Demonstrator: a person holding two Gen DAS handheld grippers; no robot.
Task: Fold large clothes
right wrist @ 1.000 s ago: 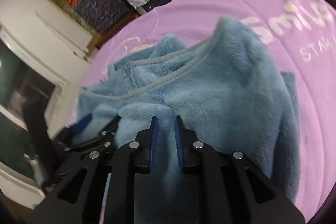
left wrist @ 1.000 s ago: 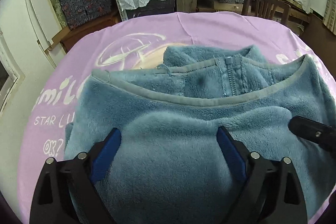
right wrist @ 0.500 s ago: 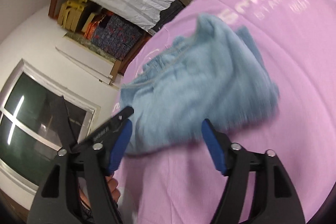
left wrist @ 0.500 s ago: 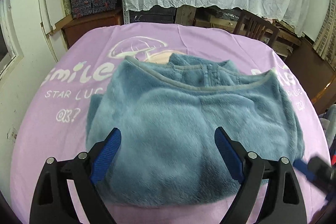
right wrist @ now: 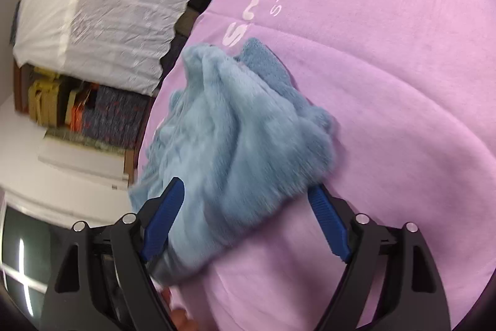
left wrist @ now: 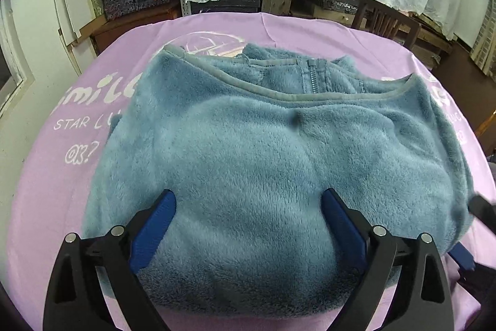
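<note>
On the bench: a blue fleece garment (left wrist: 263, 176) lies folded into a thick bundle on the purple cloth (left wrist: 77, 176) that covers the bench, zip (left wrist: 313, 76) and grey-trimmed neckline at the far side.
Left gripper: the left gripper (left wrist: 248, 216) hangs over the near edge of the bundle with its fingers (left wrist: 155, 225) spread wide, holding nothing; whether the pads brush the pile I cannot tell.
Right gripper: the right gripper (right wrist: 245, 216) looks in from the garment's right-hand end, its blue fingers (right wrist: 164, 216) wide apart too, and empty; the fleece (right wrist: 235, 138) fills the space ahead of them, blurred.
Step in hand: my read is that this is the gap between folds, both tools free of the fabric, the fleece resting in a squat rectangle with the top layer's hem lying across below the collar.
How far along: fairly late, I'd judge; the sleeves look tucked under, though the right end looks bunched and lumpy from the right wrist view.
Next move calls for: either a last fold or a tidy-up. For a fold, each gripper needs a bite on a corner of one edge, both layers pinched together, then an even carry across.
Watch for: thick plush slipping out of a shallow pinch, and the purple cloth getting caught along with it.
</note>
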